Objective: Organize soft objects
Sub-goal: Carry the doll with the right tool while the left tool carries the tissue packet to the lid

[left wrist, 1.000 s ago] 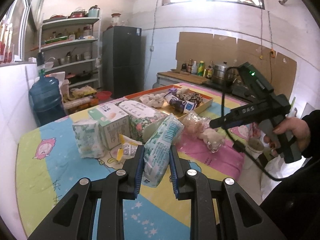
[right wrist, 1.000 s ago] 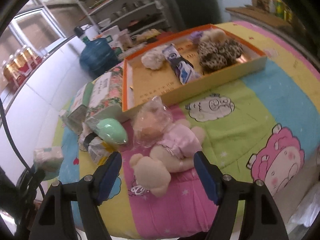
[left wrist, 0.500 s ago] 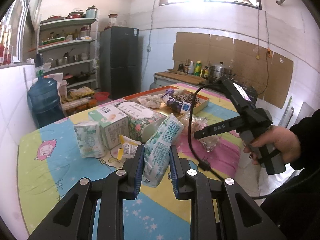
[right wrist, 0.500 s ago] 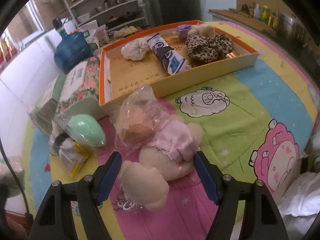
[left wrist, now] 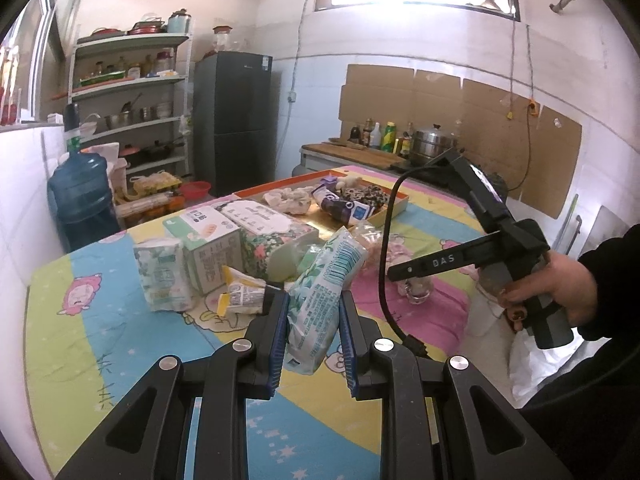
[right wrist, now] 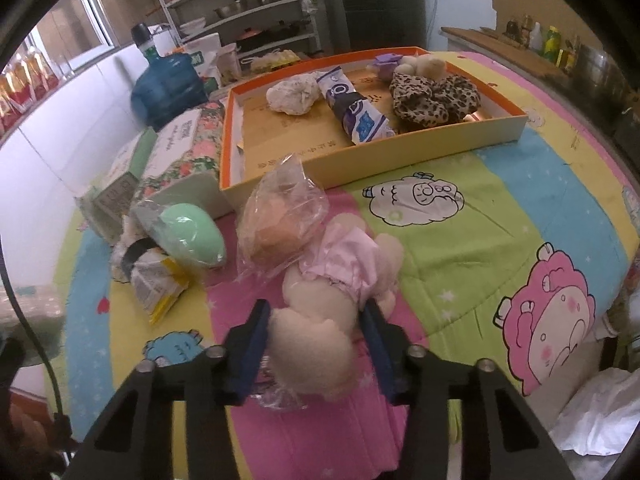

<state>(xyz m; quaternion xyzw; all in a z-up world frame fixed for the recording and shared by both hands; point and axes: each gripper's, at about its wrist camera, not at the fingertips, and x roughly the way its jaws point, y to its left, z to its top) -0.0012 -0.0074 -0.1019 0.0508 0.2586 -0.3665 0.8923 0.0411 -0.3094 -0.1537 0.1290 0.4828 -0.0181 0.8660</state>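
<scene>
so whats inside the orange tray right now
The orange tray holds a crumpled white cloth, a blue and white pack, a leopard-print scrunchie, a cream plush and something purple, partly hidden behind them.

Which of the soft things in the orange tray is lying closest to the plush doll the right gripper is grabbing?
The blue-and-white pack, lying diagonally mid-tray; its end nearly reaches the tray's near wall, unlike the leopard scrunchie and white cloth ball.

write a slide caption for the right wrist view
Right gripper closing on a plush doll near the orange tray.
</scene>
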